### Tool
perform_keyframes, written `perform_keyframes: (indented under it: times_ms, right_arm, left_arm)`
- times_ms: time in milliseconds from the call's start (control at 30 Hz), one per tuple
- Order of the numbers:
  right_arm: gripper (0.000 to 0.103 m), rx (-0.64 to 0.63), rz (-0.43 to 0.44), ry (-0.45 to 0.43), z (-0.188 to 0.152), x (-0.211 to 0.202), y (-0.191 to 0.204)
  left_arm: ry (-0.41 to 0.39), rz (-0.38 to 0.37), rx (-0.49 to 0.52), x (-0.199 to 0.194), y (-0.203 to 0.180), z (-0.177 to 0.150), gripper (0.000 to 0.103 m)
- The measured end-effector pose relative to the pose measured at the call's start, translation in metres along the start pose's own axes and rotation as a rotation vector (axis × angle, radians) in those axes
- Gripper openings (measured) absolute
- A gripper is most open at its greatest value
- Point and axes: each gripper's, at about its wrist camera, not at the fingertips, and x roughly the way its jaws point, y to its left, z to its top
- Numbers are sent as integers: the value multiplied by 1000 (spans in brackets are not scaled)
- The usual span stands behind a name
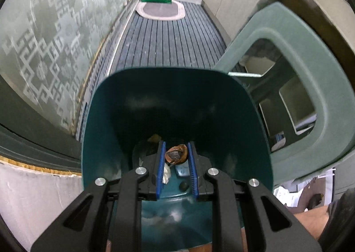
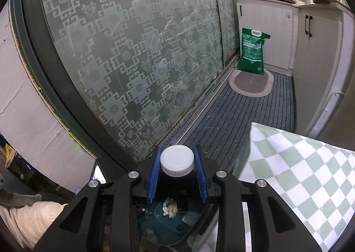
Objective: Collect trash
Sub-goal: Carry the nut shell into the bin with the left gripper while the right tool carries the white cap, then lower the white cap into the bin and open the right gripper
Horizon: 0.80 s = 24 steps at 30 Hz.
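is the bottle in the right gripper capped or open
Capped: a white ribbed cap sits on the dark bottle between the right gripper fingers.

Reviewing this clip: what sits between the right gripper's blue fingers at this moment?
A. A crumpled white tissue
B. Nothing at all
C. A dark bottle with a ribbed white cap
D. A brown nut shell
C: in the right wrist view, the right gripper has its blue pads against the sides of a bottle with a ribbed white cap, while the crumpled tissue lies below in the teal dustpan.
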Motion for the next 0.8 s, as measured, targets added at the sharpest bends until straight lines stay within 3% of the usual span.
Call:
perform_keyframes:
  times_ms: [133, 333, 800]
  right_arm:
    - [31, 7, -3, 44, -2, 18, 4]
    - [31, -3, -6, 117, -14, 50, 13]
    - [31, -44, -16, 276, -53, 120, 33]
  left_arm:
    - [31, 3, 7, 7, 4, -6, 27]
    - [22, 6, 20, 2, 6, -8, 27]
    - [-249, -9, -20, -77, 21, 14, 20]
